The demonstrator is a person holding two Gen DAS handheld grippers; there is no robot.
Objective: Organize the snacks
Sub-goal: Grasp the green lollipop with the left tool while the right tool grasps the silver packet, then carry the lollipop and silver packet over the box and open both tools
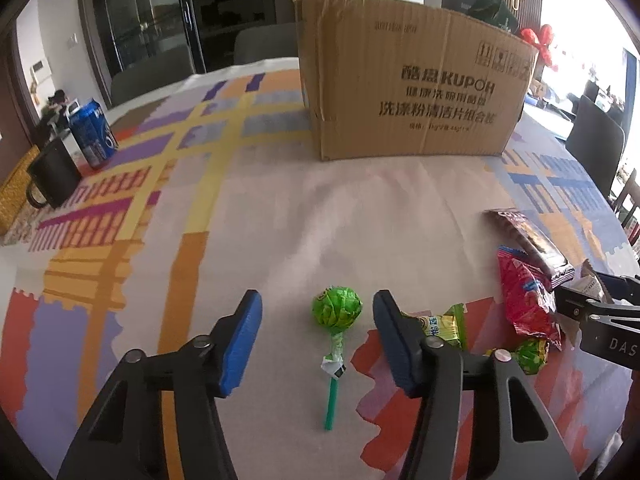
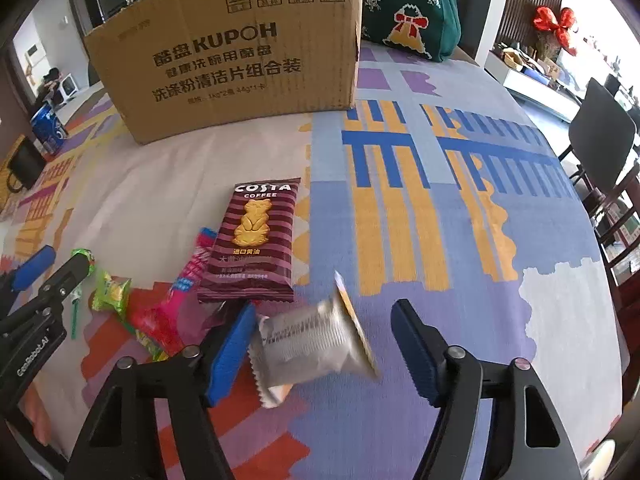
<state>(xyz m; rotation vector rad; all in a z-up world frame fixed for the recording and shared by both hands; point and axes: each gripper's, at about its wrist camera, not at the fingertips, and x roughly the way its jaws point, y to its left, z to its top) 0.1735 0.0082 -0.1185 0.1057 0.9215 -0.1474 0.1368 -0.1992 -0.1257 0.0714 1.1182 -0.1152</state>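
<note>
A green lollipop (image 1: 337,308) lies on the tablecloth between the open fingers of my left gripper (image 1: 318,334), stick toward me. My right gripper (image 2: 324,344) is open around a silver snack packet (image 2: 308,344), which is blurred and touches the left pad (image 2: 230,354). A maroon Costa Coffee biscuit packet (image 2: 256,240) lies just ahead of it. A red packet (image 1: 528,300), a yellow-green candy (image 1: 444,326) and another green candy (image 1: 530,356) lie between the grippers. A cardboard box (image 1: 408,92) stands behind.
A blue soda can (image 1: 93,134) and a black mug (image 1: 52,174) stand at the far left. A green holiday bag (image 2: 412,4) sits behind the box. Chairs (image 2: 600,132) stand beside the table's right edge. The patterned tablecloth (image 2: 460,208) covers the table.
</note>
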